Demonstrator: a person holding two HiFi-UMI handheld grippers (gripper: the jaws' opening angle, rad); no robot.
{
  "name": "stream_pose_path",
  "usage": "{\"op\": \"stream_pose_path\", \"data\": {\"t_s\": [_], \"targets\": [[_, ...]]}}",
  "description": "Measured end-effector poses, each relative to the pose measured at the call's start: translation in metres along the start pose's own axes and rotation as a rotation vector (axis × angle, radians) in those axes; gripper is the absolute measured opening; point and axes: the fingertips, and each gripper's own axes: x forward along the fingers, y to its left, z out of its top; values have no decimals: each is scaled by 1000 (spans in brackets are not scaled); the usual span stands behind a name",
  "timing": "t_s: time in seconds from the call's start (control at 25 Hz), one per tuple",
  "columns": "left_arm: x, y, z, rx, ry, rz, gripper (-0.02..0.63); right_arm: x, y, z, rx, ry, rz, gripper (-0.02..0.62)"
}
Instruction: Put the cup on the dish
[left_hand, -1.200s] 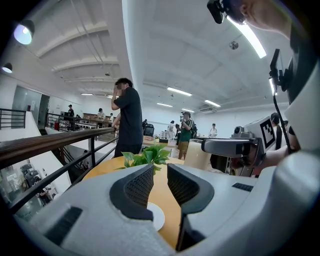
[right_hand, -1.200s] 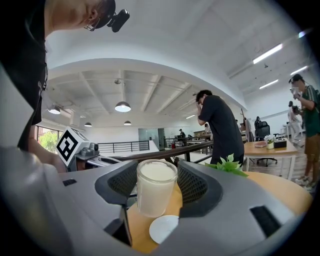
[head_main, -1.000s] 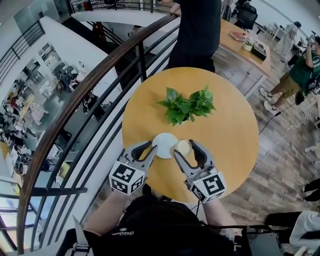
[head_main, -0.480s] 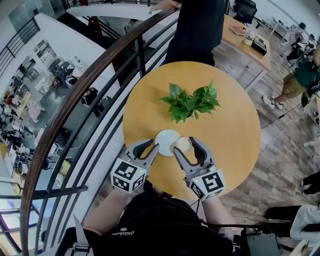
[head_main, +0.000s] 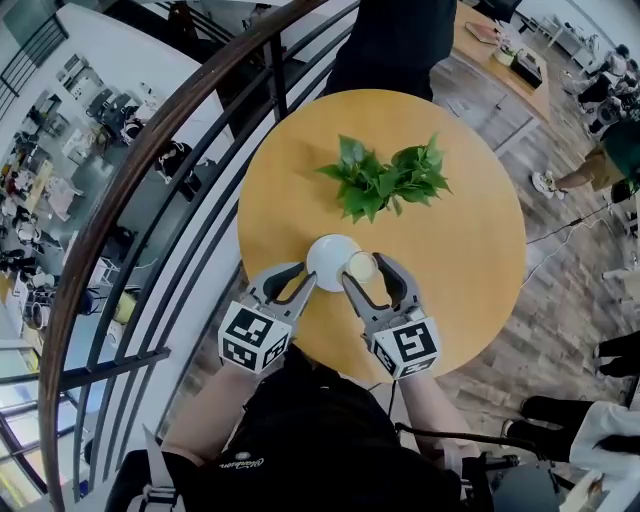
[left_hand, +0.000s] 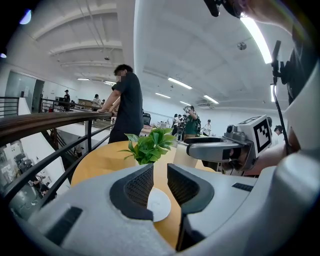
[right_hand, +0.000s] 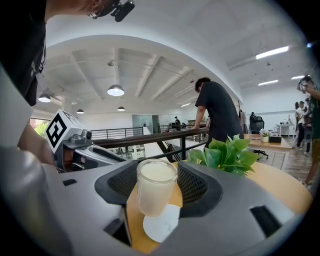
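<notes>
Cup (right_hand: 156, 192) held at dish (right_hand: 162, 227) edge.
Right claw (right_hand: 157, 175) clamps the smooth, breakable cup mid-wall; left claw (left_hand: 160, 182) narrowly parted, empty.

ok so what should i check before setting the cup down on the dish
1. Grip: the right gripper has its jaws shut on both sides of the cup. Ok.
2. Cup upright: ok.
3. Cup centred over the dish: not ok. In the head view it overlaps only the dish's right edge.
4. Dish free: nothing lies on it. Ok.
5. Left gripper: jaws apart and empty, tips close to the dish's left rim. Ok, but keep it out of the way.
6. Plant: stands beyond the dish on the table, apart from it. Ok.
</notes>
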Motion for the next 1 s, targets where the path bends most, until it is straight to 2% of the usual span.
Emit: {"op": "stream_pose_path", "data": {"t_s": [0.56, 1.0], "targets": [[29, 24, -66, -72, 99, -13, 89, 52, -17, -78, -34, 131, -12, 249], [28, 34, -93, -94, 136, -7, 89, 95, -22, -138, -81, 258, -23, 249]]}}
